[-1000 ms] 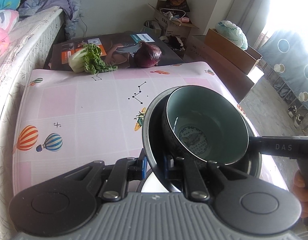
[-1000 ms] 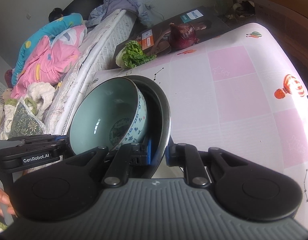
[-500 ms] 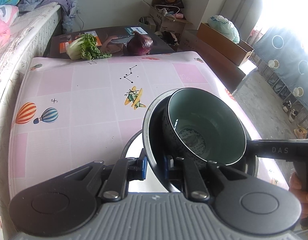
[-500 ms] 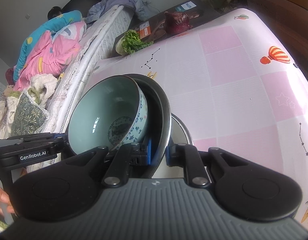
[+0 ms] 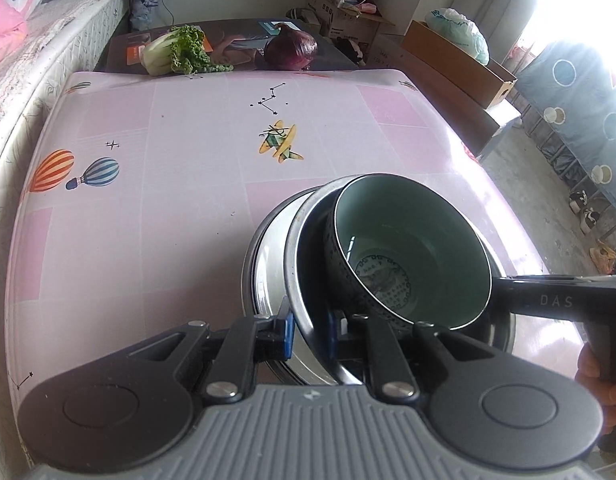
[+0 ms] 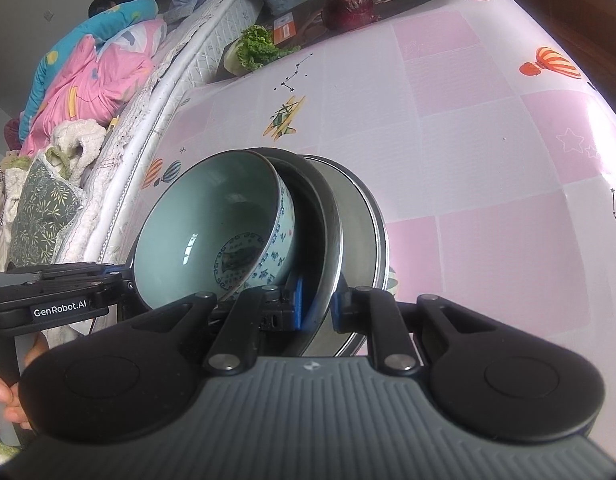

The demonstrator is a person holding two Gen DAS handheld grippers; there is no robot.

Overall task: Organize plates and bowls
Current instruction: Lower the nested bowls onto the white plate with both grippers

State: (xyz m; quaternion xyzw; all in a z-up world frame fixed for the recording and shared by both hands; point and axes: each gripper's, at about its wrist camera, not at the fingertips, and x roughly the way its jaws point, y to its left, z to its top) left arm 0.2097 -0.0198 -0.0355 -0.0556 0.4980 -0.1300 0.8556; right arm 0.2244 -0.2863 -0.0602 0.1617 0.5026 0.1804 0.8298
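Both hand-held grippers, left [image 5: 309, 330] and right [image 6: 316, 306], pinch opposite rims of a metal bowl [image 5: 304, 272] carrying a celadon bowl [image 5: 411, 252], tilted just above a steel plate [image 5: 264, 264] near the bench's [image 5: 168, 200] front-right edge. Bench beyond lies bare to the cabbage [image 5: 176, 50] and onion [image 5: 292, 46].

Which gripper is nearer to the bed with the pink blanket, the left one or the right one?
Left. The left gripper grips the dark plate on the side toward the bed; the right gripper grips the opposite rim, on the side away from the bed.
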